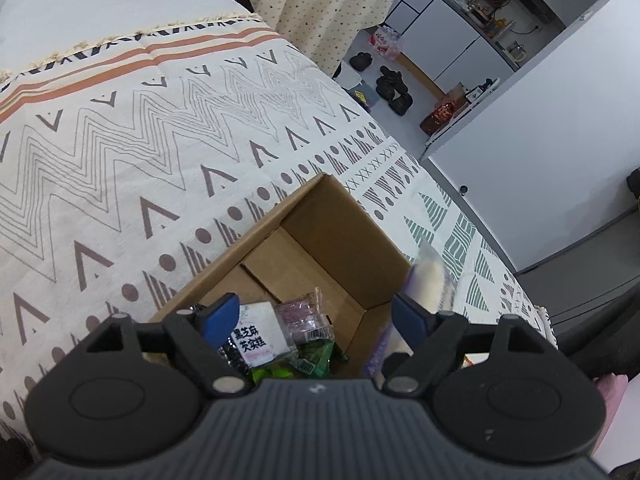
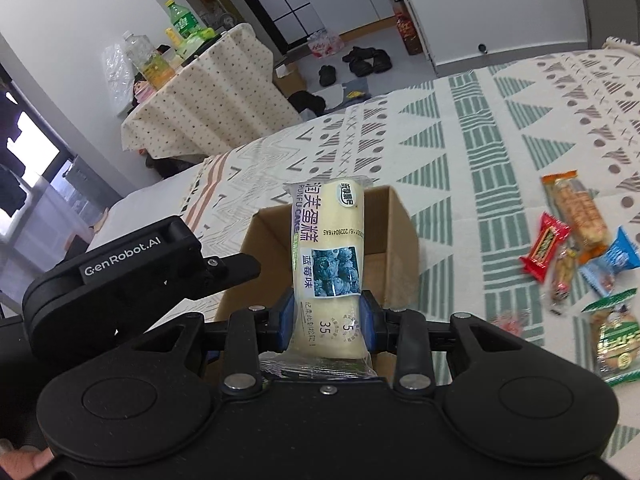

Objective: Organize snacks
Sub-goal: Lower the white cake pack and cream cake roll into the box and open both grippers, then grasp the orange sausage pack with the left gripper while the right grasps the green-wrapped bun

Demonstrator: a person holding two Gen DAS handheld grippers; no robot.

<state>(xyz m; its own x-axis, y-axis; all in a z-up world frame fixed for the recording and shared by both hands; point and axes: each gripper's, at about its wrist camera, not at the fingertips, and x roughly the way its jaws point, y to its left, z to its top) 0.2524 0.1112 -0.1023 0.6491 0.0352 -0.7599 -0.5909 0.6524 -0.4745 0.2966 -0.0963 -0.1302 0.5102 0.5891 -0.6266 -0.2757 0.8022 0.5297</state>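
An open cardboard box (image 1: 332, 236) sits on a patterned cloth; it also shows in the right wrist view (image 2: 396, 216). Inside lie a white packet (image 1: 258, 334), a purple packet (image 1: 306, 316) and a green packet (image 1: 316, 358). My left gripper (image 1: 316, 314) is open and empty, hovering over the box's near end. My right gripper (image 2: 328, 320) is shut on a blueberry cake roll packet (image 2: 326, 256), held upright over the box; the packet also shows in the left wrist view (image 1: 428, 276) at the box's right side. The left gripper body (image 2: 132, 280) shows left of the box.
Several loose snack packets lie on the cloth to the right: a red one (image 2: 544, 246), an orange one (image 2: 576, 208), a blue one (image 2: 616, 264), a green one (image 2: 614, 344). A side table with bottles (image 2: 180, 32) stands behind. Shoes (image 1: 394, 88) lie on the floor.
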